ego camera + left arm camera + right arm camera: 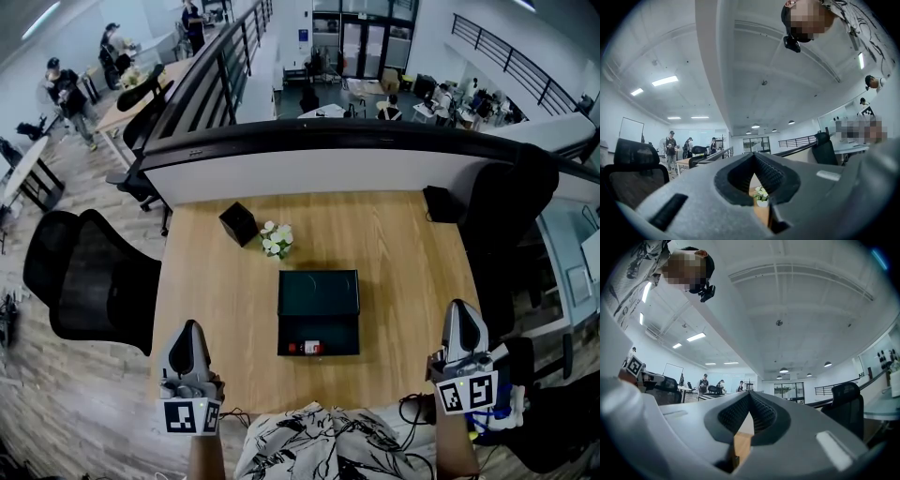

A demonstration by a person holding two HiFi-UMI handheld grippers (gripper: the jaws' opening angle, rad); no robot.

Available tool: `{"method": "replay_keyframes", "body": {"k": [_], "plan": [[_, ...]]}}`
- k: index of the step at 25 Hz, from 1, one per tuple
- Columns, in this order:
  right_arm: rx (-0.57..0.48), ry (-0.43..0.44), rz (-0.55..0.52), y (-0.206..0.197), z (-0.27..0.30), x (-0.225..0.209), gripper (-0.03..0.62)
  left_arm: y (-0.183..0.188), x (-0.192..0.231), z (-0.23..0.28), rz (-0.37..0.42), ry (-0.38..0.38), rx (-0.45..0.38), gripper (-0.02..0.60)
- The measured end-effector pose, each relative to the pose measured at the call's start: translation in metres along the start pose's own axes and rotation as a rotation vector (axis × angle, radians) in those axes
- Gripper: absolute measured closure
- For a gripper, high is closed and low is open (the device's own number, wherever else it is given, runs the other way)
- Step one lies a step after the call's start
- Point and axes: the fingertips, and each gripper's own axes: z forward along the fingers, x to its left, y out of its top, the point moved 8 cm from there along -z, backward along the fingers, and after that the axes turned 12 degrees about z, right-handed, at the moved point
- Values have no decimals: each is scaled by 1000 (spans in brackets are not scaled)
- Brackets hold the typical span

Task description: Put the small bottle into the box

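A dark box lies open in the middle of the wooden table, its lid folded back away from me. Inside its near compartment lies a small white and red bottle. My left gripper hovers over the table's near left edge, jaws shut and empty. My right gripper is at the near right edge, also shut with nothing held. In the left gripper view the gripper has its pads meeting at the tips. The right gripper looks the same in its own view. Both are well apart from the box.
A small black cube and a little pot of white flowers stand behind the box; the flowers also show between the left jaws. A black item sits at the far right edge. Black office chairs flank the table.
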Motion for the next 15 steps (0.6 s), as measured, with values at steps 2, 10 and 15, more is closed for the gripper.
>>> {"method": "replay_keyframes", "body": {"k": [2,10,15], "plan": [[8,3,-11,-1,1,2,589,0,1,1,-5,4,0,584],[18,9,-3,-4,4,4,589,3,-3,5,7,-5,2,584],[22,10,-4,-4,7,3,589,5,-5,7,7,-8,6,584]]}}
